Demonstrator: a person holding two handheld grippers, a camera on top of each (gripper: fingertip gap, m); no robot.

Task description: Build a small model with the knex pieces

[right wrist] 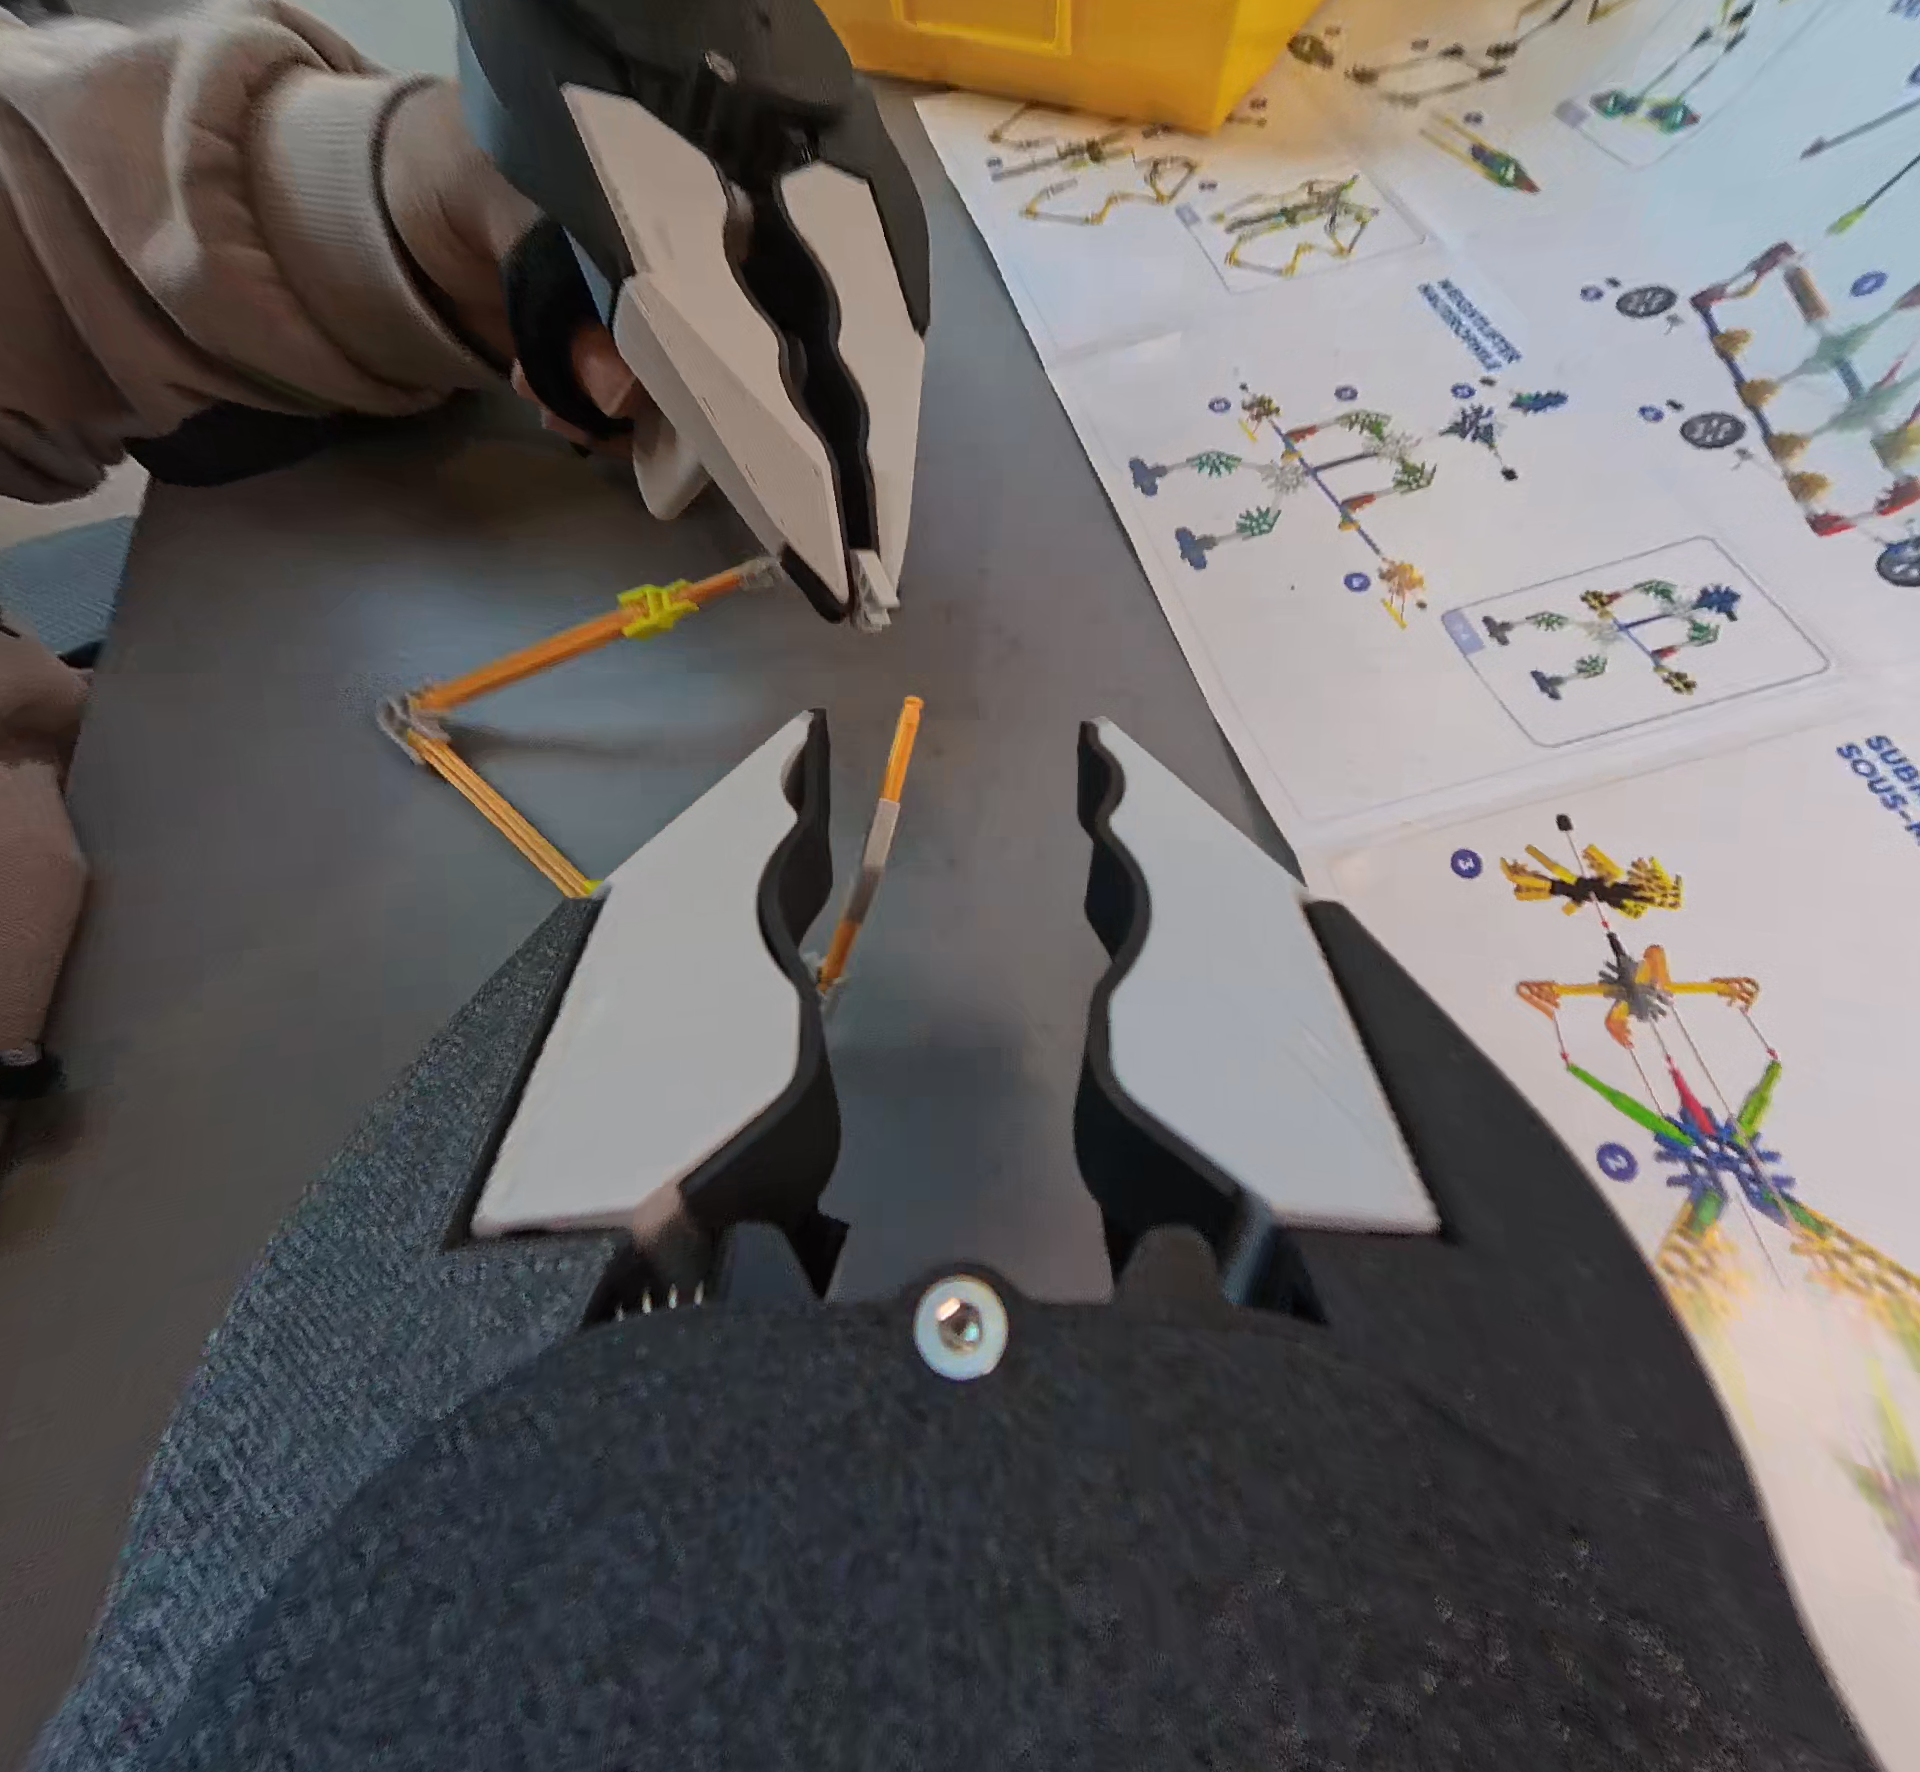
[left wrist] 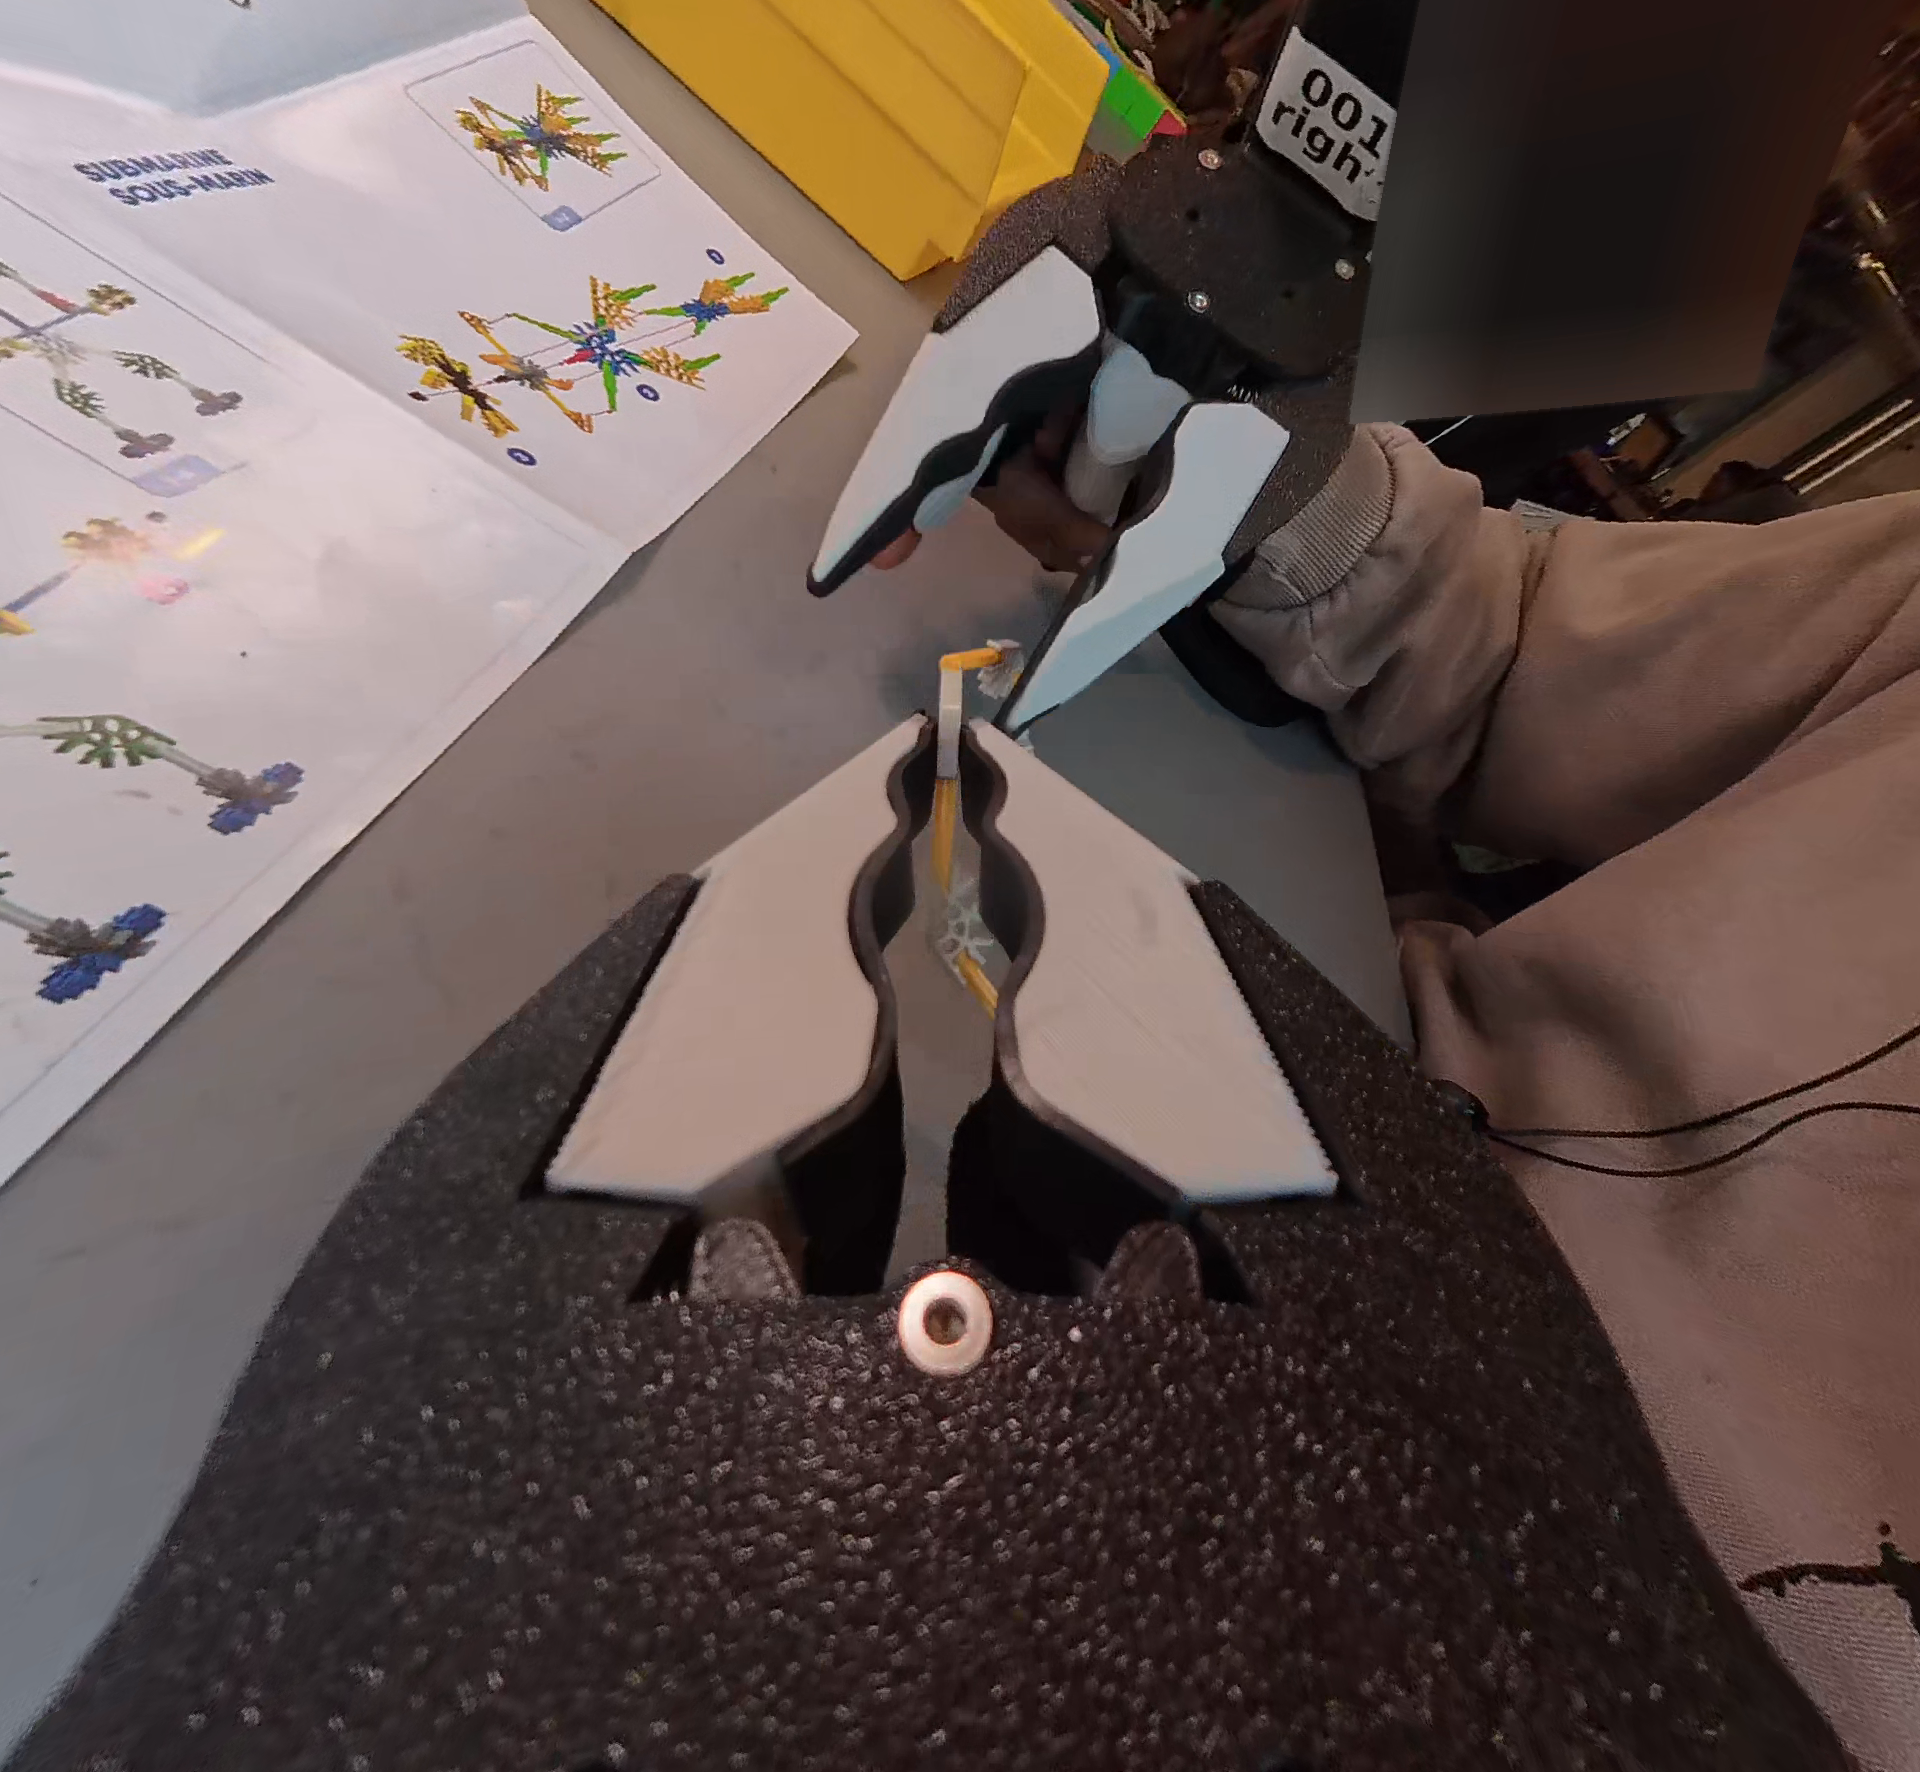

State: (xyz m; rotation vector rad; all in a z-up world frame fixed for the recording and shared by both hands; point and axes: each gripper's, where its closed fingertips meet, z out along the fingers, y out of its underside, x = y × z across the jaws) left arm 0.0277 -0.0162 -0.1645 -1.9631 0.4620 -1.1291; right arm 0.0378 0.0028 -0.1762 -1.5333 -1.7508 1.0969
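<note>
My left gripper (left wrist: pixel 948 730) is shut on a small white-grey piece (left wrist: pixel 951 720) at its tips. In the right wrist view the left gripper (right wrist: pixel 862 592) touches down on the grey table, and the piece (right wrist: pixel 875 595) joins an orange rod chain (right wrist: pixel 540 652) with a yellow connector (right wrist: pixel 655 608) and a grey corner connector (right wrist: pixel 400 714). My right gripper (right wrist: pixel 956 725) is open and empty. An orange rod with a grey middle (right wrist: pixel 881 839) lies between its fingers, close to the left finger. In the left wrist view the right gripper (left wrist: pixel 914 652) stands open just beyond my left tips, beside a white snowflake connector (left wrist: pixel 1003 673).
A yellow bin (right wrist: pixel 1039 8) with several coloured pieces stands at the back; it also shows in the left wrist view (left wrist: pixel 831 60). A printed instruction sheet (right wrist: pixel 1507 527) covers the table beside the grippers, also in the left wrist view (left wrist: pixel 312 475). Beige sleeves (left wrist: pixel 1507 631) hold both grippers. Only a small space, under 4 cm, lies between the two pairs of fingers.
</note>
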